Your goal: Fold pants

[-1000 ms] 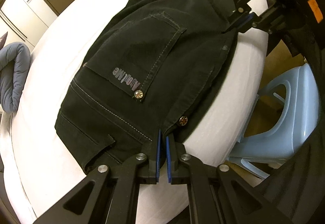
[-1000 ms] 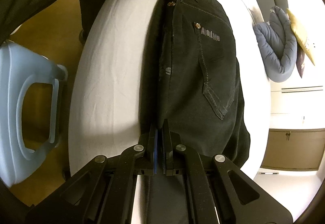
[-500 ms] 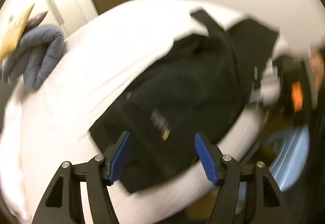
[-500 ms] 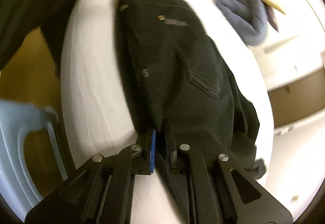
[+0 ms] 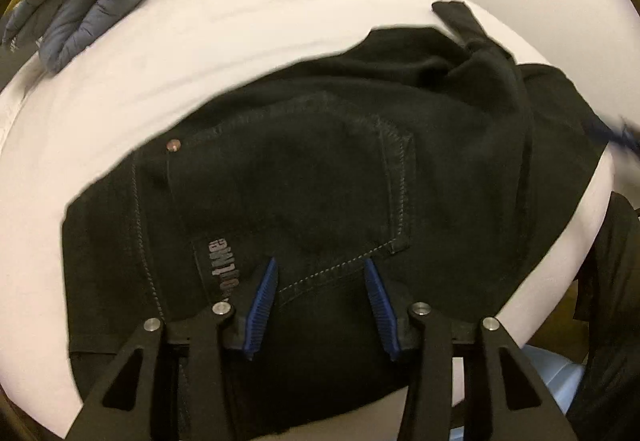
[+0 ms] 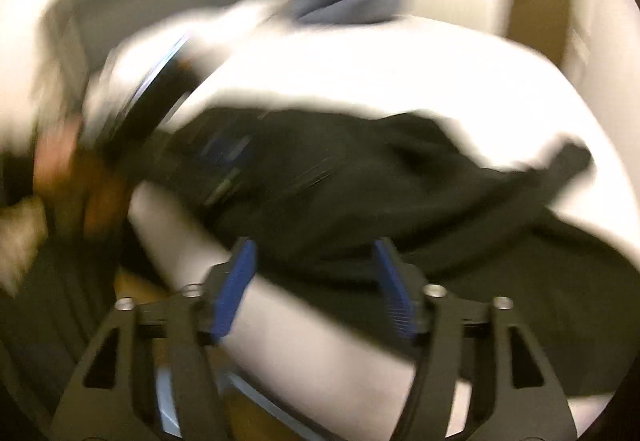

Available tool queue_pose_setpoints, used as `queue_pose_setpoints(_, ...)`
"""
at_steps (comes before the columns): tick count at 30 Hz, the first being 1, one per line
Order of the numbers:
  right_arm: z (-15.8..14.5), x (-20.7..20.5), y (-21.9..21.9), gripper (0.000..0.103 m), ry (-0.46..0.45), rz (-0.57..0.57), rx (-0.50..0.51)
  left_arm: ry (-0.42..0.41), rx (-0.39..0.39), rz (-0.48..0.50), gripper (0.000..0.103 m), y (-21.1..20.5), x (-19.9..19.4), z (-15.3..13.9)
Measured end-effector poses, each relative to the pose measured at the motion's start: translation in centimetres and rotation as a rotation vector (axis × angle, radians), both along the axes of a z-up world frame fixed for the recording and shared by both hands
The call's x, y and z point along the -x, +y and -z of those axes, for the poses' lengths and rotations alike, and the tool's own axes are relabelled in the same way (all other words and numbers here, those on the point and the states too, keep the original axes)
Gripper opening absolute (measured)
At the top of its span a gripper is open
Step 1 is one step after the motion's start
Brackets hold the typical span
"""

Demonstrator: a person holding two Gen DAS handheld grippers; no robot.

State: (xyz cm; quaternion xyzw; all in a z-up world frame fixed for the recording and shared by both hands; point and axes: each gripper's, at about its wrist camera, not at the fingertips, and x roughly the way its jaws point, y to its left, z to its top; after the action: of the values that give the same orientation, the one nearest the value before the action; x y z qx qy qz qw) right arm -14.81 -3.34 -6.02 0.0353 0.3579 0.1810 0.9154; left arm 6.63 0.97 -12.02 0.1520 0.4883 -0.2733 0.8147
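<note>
Your black pants (image 5: 328, 177) lie in a folded heap on the white bed (image 5: 248, 25), back pocket up, bunched toward the near right corner of the mattress. The waistband edge runs down the left of your left-wrist view, and one loose end (image 5: 456, 11) pokes out past the pile onto bare sheet. Your left gripper (image 5: 320, 305) hangs above the pocket seam with its jaws apart after opening and just easing inward, nothing pinched between the blue pads. Your right gripper (image 6: 316, 289) has just sprung apart too; the view is badly smeared, but its pads clear the cloth, with the bed's edge and the pants' near hem beneath the gap. Plenty of bare sheet lies beyond and left of the pants. The grey-blue folded quilt (image 5: 80, 1) sits well away at the far left corner. A pale blue plastic stool (image 5: 556, 381) stands just off the near right edge
</note>
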Motion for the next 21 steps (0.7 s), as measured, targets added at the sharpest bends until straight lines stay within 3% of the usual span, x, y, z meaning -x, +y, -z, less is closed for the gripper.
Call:
queue_pose_setpoints(3,-1.2,-4.5,-10.3,0.066,0.067,0.233,-0.240,0.003,-0.017,-0.003,0.049,-0.6,0.4,0.4)
queue_pose_setpoints(4,-1.2,-6.2,-13.4,0.066,0.100,0.316,-0.277,0.039,-0.036,-0.020,0.049,-0.8,0.1,1.7)
queue_pose_setpoints(6,-1.1,-9.6,-19.5,0.065,0.131,0.481,-0.323,0.033,-0.014,-0.057,0.049,-1.1,0.1,2.5)
queue_pose_setpoints(9,0.4,-14.4,-25.4,0.065,0.219,0.582,-0.404,0.035,-0.020,-0.076,0.050,-1.3,0.3,2.5)
queue_pose_setpoints(10,1.6,-16.4,-27.6,0.064,0.273,0.594,-0.494,0.037,-0.017,-0.078,0.050,-1.3,0.3,2.5)
queue_pose_setpoints(15,5.8,-21.6,-33.2,0.057,0.383,0.746,-0.648,0.052,-0.023,-0.068,0.050,-2.2,0.3,2.5)
queue_pose_setpoints(17,6.6,-23.1,-33.9,0.054,0.396,0.746,-0.696,0.051,-0.023,-0.062,0.050,-2.2,-0.1,2.8)
queue_pose_setpoints(21,7.1,-25.4,-34.1,0.050,0.403,0.727,-0.700,0.051,-0.022,-0.057,0.050,-2.1,-0.3,2.6)
